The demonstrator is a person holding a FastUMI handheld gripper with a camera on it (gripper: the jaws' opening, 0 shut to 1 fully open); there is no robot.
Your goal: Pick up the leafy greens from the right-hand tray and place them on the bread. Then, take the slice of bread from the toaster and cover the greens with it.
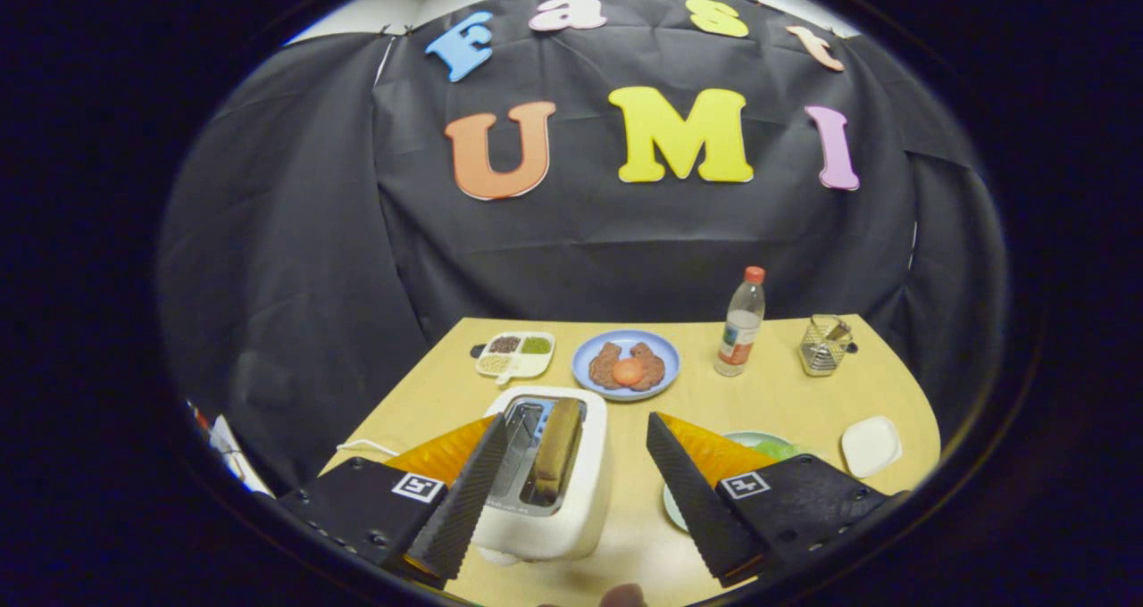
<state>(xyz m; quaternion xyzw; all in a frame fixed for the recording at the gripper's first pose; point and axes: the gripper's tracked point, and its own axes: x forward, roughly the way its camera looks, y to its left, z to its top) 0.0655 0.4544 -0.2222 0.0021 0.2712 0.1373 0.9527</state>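
While the leafy greens (775, 449) lie on a pale green tray (748, 438) mostly hidden behind the right finger, the gripper (577, 446) hangs above the table (786, 391) with its fingers spread wide, holding nothing. A bread slice (556, 449) stands in the white toaster (550, 477) just ahead of the left finger. Beyond sit a blue plate (626, 365), a bottle (742, 323), a divided dish (515, 354), a wire basket (824, 345) and a small white dish (871, 445).

The gripper's fisheye looks forward and down along its spread fingers (500, 478) from close above the white toaster (546, 482), facing the wooden table (786, 402) beyond it and the cloth wall.
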